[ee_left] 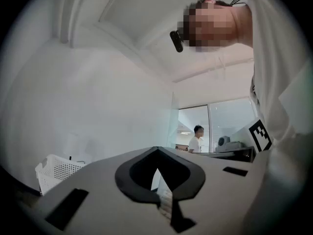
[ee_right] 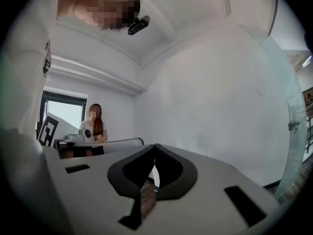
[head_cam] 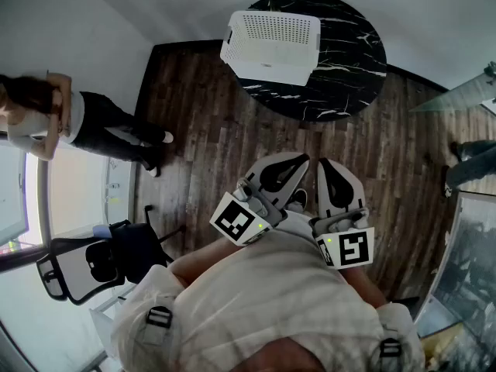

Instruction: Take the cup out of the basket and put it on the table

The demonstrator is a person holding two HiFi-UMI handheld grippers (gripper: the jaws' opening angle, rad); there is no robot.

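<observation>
A white perforated basket [head_cam: 271,45] stands on the left part of a round black marble table [head_cam: 353,64]; it also shows low at the left of the left gripper view, basket [ee_left: 56,173]. No cup shows in any view. My left gripper [head_cam: 298,161] and right gripper [head_cam: 325,165] are held side by side close to my chest, over the wooden floor, well short of the table. Both point roughly toward it. In the gripper views the left gripper [ee_left: 156,150] and the right gripper [ee_right: 155,146] have their jaw tips together, with nothing between them.
A person [head_cam: 77,122] stands at the left by a window, and an office chair [head_cam: 81,266] is below them. Another person's leg [head_cam: 473,161] and a glass panel [head_cam: 457,95] are at the right. A wooden floor [head_cam: 209,130] lies between me and the table.
</observation>
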